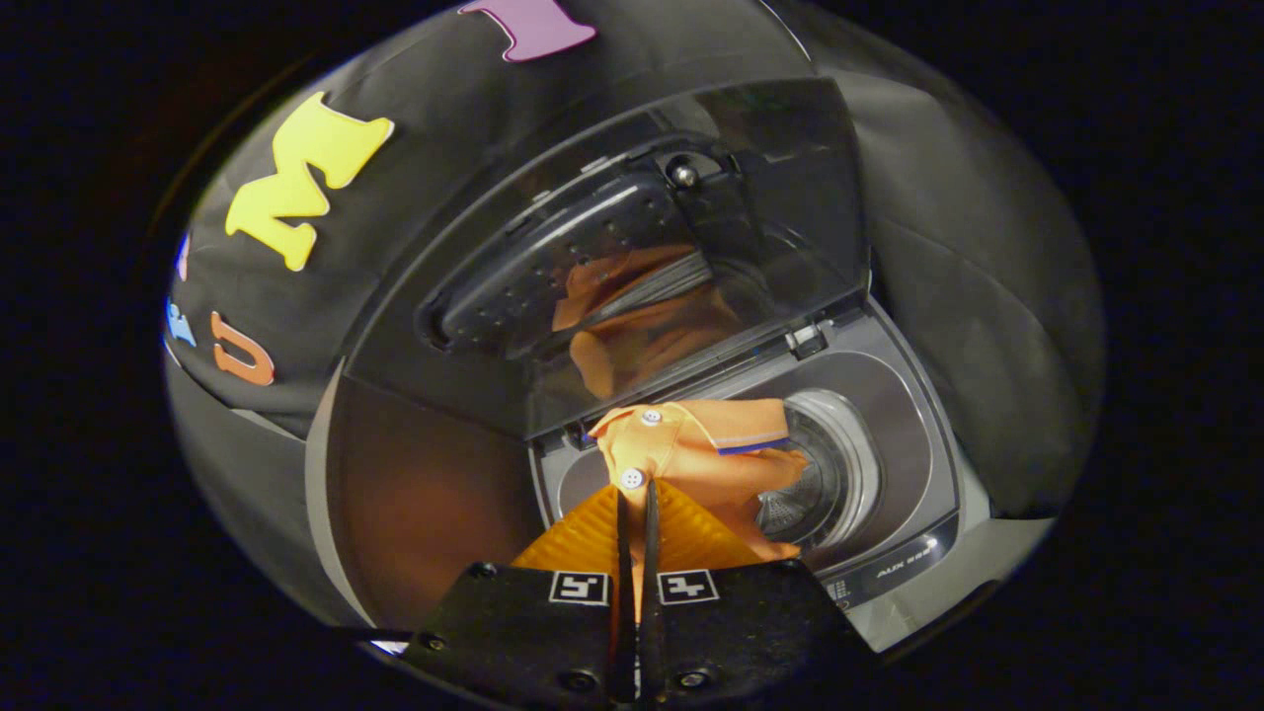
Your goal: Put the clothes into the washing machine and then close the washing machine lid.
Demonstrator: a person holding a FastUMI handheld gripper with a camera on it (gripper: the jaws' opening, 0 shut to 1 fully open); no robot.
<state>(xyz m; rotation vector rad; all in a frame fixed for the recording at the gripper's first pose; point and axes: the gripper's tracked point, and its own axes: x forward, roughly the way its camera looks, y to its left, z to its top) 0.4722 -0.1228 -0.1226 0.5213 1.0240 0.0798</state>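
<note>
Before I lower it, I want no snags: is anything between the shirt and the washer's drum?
Nothing visible. The gripper is shut on the orange shirt, which hangs over the open drum. The lid stands raised behind it, off the opening.

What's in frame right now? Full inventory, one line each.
washing machine: 1, grey top-loader, ahead of and below the gripper, opening exposed
washing machine lid: 1, dark see-through panel, raised open behind the opening, reflecting the orange cloth
drum: 1, silver metal, perforated, inside the opening, partly covered by the shirt
control panel: 1, dark strip with pale markings, on the machine's near rim
polo shirt: 1, orange with white buttons and a striped collar, hanging from the fingers over the drum opening
booth wall: black cloth, behind the machine
gripper: 1, jaws pressed together on the shirt's fabric near a button
</note>
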